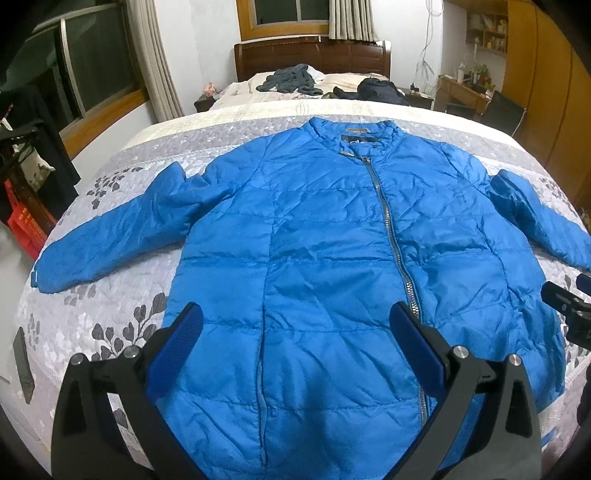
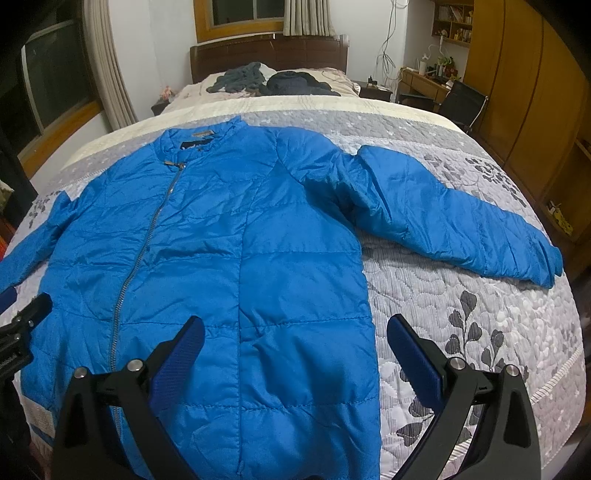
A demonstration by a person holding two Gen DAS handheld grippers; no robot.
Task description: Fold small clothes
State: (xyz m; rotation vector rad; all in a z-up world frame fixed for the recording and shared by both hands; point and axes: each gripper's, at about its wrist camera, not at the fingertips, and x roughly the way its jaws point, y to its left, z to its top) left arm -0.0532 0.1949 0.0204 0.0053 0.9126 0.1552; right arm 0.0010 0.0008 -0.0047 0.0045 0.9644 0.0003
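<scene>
Grippers first: your left gripper (image 1: 295,321) has its blue-padded fingers (image 1: 184,343) spread wide with nothing between them, hovering over the lower front of the bright blue quilted puffer jacket (image 1: 332,258), left of its zip. Your right gripper (image 2: 295,325) is just as wide and holds nothing; its left finger sits over the jacket's lower right panel and its right finger (image 2: 413,354) over bare bedding just beside the jacket's side edge. You can see each gripper's tip at the edge of the other's view, near the hem.

The jacket lies flat and face up on the grey and white floral quilted bedspread (image 2: 480,295), collar pointing toward the dark wooden headboard (image 1: 314,55), hem toward you. Its silver metal zip (image 1: 391,229) is closed and runs on a slant from collar to hem. Both sleeves are spread outward and angled down; the left sleeve (image 1: 110,236) reaches the bed's left edge, the right sleeve (image 2: 461,218) lies across the bedspread, bunched at the shoulder.

Farther up the bed you have a crumpled grey knitted garment (image 1: 291,79) and a dark navy garment (image 1: 376,90) heaped beside each other near the headboard. At the far right, the open wooden wall shelf (image 2: 452,22) holds small items too blurred to name.
</scene>
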